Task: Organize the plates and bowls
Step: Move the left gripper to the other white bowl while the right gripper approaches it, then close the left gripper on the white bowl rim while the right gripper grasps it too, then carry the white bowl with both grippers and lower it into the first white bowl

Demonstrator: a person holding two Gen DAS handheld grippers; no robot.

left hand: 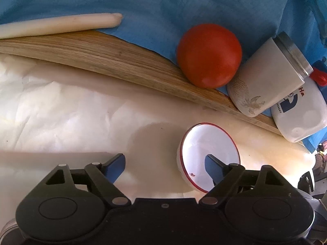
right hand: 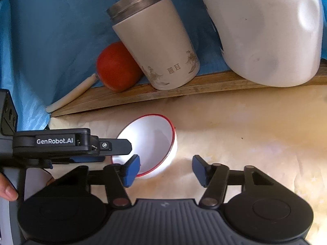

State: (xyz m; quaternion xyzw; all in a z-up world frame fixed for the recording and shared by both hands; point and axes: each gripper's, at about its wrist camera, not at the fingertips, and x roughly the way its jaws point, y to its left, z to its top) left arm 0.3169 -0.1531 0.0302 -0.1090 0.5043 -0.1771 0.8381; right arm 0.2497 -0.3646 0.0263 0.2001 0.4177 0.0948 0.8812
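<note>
A small white bowl with a red rim [left hand: 206, 153] stands on the pale paper-covered surface; it also shows in the right wrist view [right hand: 151, 140]. My left gripper [left hand: 164, 166] is open, with its right finger over the bowl's mouth and its left finger outside the bowl. The left gripper's body also shows in the right wrist view [right hand: 61, 143], reaching in from the left to the bowl. My right gripper [right hand: 166, 170] is open and empty; its left finger is in front of the bowl's near rim, its right finger over bare paper.
A wooden board edge [left hand: 114, 61] runs behind the bowl. On it or behind it are a red tomato [left hand: 208, 55], a beige tumbler with a metal rim [right hand: 155, 45], a white plastic jug [right hand: 265, 30] and a pale stick [left hand: 61, 23]. Blue cloth [left hand: 143, 4] covers the back.
</note>
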